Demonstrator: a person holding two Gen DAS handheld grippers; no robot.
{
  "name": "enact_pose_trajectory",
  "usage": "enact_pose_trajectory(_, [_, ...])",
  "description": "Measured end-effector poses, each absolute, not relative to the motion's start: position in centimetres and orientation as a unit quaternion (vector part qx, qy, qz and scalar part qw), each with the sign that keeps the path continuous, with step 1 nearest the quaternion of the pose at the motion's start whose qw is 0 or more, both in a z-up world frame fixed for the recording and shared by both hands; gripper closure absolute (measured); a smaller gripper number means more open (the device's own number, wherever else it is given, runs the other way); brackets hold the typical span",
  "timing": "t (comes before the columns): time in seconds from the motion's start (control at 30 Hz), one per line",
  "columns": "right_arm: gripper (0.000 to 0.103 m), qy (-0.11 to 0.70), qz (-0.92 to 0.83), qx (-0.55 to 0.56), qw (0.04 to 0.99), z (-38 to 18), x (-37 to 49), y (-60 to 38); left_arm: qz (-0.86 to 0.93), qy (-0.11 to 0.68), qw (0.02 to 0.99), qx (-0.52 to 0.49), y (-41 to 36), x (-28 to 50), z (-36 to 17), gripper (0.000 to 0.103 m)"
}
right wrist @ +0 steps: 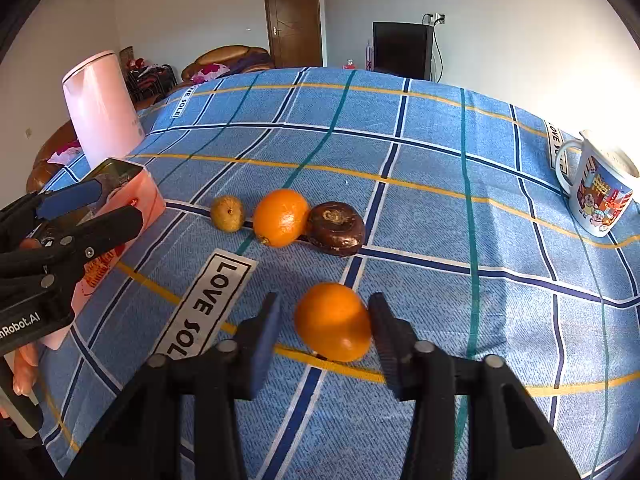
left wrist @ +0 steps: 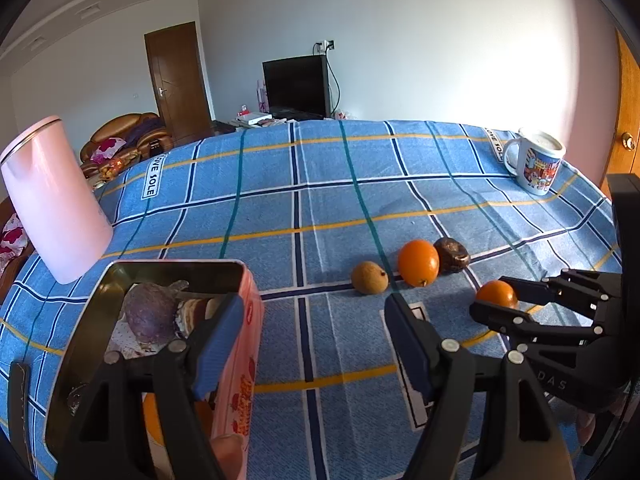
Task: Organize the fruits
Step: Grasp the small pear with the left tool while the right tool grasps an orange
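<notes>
**A:** What's closest to you?

**B:** My own two tools. The left tool (left wrist: 316, 308) stands open with nothing in it, one finger over the pink tin (left wrist: 252, 312) and the other over bare cloth. The right tool (right wrist: 325, 304) is closed around the near orange (right wrist: 334, 322), which sits on the cloth just in front of me. As far as I can judge, both pads are against its sides.

**A:** How will that orange handle?

**B:** I judge it light and firm, with a little give. The skin is smooth and the fruit is round, so it could roll or squirt out. I want the pads across its widest part, squeezing only gently.

**A:** And the rest, from the left?

**B:** A purple fruit (left wrist: 150, 312) already lies in the tin. Beyond it, in a row, are a small tan fruit (right wrist: 227, 213), the far orange (right wrist: 282, 217) and a dark brown fruit (right wrist: 337, 227). The last two touch.

**A:** The surface?

**B:** A blue checked cloth (right wrist: 420, 152) covers the counter (left wrist: 360, 124). It is soft enough to slow a rolling fruit. A pink jug (left wrist: 56, 200) stands at the far left and a printed mug (right wrist: 600, 196) at the far right.

**A:** The room?

**B:** There is a sofa (left wrist: 128, 136), a brown door (right wrist: 295, 20) and a dark television (right wrist: 402, 50), all against pale walls.
</notes>
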State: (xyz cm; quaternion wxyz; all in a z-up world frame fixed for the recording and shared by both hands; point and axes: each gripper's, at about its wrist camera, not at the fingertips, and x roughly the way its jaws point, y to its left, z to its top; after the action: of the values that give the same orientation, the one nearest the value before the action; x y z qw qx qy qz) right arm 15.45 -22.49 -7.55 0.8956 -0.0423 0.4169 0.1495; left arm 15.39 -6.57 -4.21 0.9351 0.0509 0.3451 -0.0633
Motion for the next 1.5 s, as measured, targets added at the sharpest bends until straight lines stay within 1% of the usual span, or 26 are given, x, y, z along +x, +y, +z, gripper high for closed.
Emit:
enact_pose_trajectory(0.13, [0.066, 0.409, 0.152, -0.038, 0.899, -7.5, 15.4, -22.9, -0.063, 0.345, 0.934, 0.063, -7.2, 15.9, -4.4, 0.028])
enact_pose_trajectory(0.37, [0.066, 0.368, 0.122, -0.02, 0.921, -5.6, 15.5, -24.2, -0.058, 0.354, 0.93, 0.083, -9.2, 17.9, -4.8, 0.028])
enact_pose_trajectory(0.63, [0.066, 0.353, 0.122, -0.002, 0.928, -5.6, 16.1, -24.5, -0.051, 0.385, 0.918, 0.082, -10.4, 20.8, -6.4, 0.029])
enact_pose_trajectory(0.7, [0.066, 0.348, 0.124, 0.005, 0.929, -5.5, 15.9, -24.7, -0.048, 0.394, 0.915, 0.077, -10.4, 21.6, -6.7, 0.032])
enact_pose_trajectory(0.73, [0.066, 0.347, 0.124, 0.004, 0.929, -5.5, 15.9, -24.7, -0.048, 0.397, 0.914, 0.073, -10.4, 21.9, -6.8, 0.034])
enact_pose_trajectory(0.77, [0.066, 0.348, 0.126, 0.005, 0.929, -5.5, 15.9, -24.7, -0.051, 0.401, 0.912, 0.071, -10.5, 22.2, -6.9, 0.041])
enact_pose_trajectory(0.83, [0.066, 0.348, 0.127, 0.007, 0.929, -5.5, 15.9, -24.7, -0.058, 0.41, 0.908, 0.066, -10.7, 22.5, -7.2, 0.044])
enact_pose_trajectory(0.93, [0.066, 0.348, 0.128, 0.008, 0.929, -5.5, 15.9, -24.8, -0.065, 0.419, 0.903, 0.069, -11.2, 22.5, -7.8, 0.046])
enact_pose_trajectory(1.03, [0.066, 0.352, 0.128, 0.007, 0.927, -5.6, 16.0, -24.7, -0.072, 0.43, 0.898, 0.058, -11.1, 22.8, -8.3, 0.05])
enact_pose_trajectory(1.1, [0.066, 0.356, 0.128, 0.004, 0.926, -5.7, 16.1, -24.6, -0.074, 0.43, 0.898, 0.057, -11.0, 22.8, -8.1, 0.068])
enact_pose_trajectory(1.13, [0.066, 0.357, 0.128, 0.003, 0.925, -5.8, 16.1, -24.6, -0.075, 0.429, 0.898, 0.058, -11.0, 22.6, -8.1, 0.072])
enact_pose_trajectory(1.3, [0.066, 0.346, 0.131, 0.013, 0.929, -5.5, 15.9, -25.0, -0.085, 0.425, 0.9, 0.041, -10.3, 21.6, -8.0, 0.072])
enact_pose_trajectory(1.5, [0.066, 0.324, 0.132, 0.021, 0.937, -5.0, 15.0, -25.4, -0.092, 0.392, 0.915, 0.032, -9.5, 19.7, -7.0, 0.072])
